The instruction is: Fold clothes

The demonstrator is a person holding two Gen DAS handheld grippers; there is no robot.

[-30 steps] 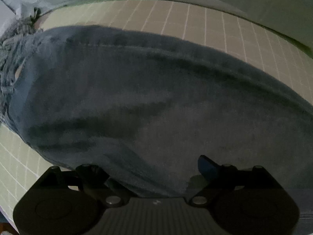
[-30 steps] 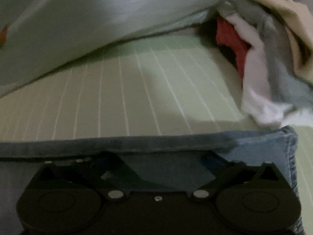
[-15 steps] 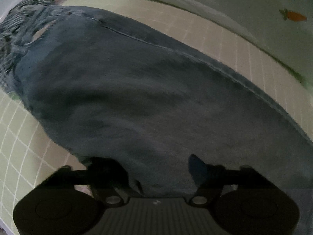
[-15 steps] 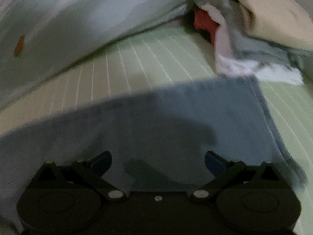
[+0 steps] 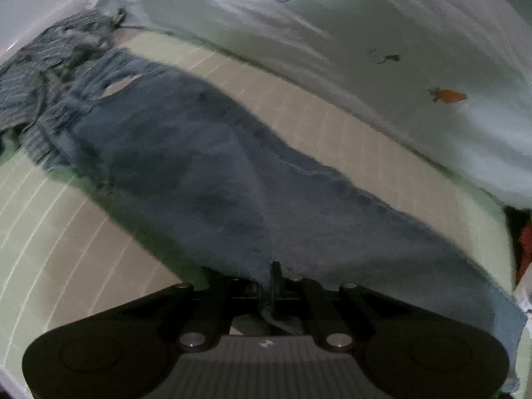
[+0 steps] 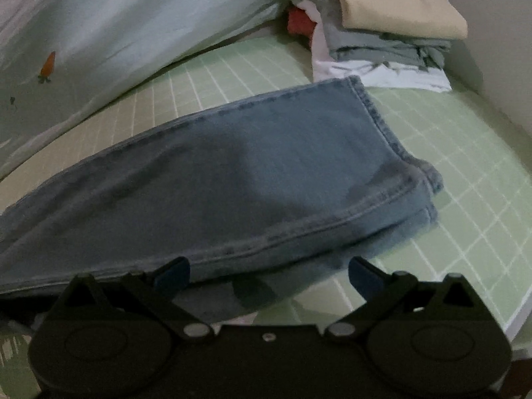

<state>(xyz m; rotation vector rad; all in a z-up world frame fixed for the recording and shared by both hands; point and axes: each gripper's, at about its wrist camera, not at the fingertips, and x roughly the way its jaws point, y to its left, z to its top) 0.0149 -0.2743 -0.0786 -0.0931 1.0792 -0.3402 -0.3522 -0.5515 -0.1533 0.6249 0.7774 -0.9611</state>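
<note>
A pair of blue jeans [image 5: 206, 173] lies stretched across the green grid mat [image 5: 60, 232], with the waist at the far left of the left wrist view. My left gripper [image 5: 274, 281] is shut on the near edge of the jeans, and a ridge of denim rises into its closed fingers. In the right wrist view the folded leg end of the jeans [image 6: 266, 166] lies flat, hem toward the right. My right gripper [image 6: 267, 274] stands open at the leg's near edge, with its blue fingertips [image 6: 173, 271] apart and not pressing the cloth.
Pale bedding with a carrot print [image 5: 447, 95] runs along the far side of the mat. A stack of folded clothes [image 6: 382, 30] sits beyond the hem. A striped grey garment [image 5: 36, 76] lies by the waist. The mat's edge [image 6: 518, 312] is close on the right.
The left jaws have closed onto the near edge of the jeans, and that view has drawn back and turned. The right gripper has backed away, so the whole leg end shows.
</note>
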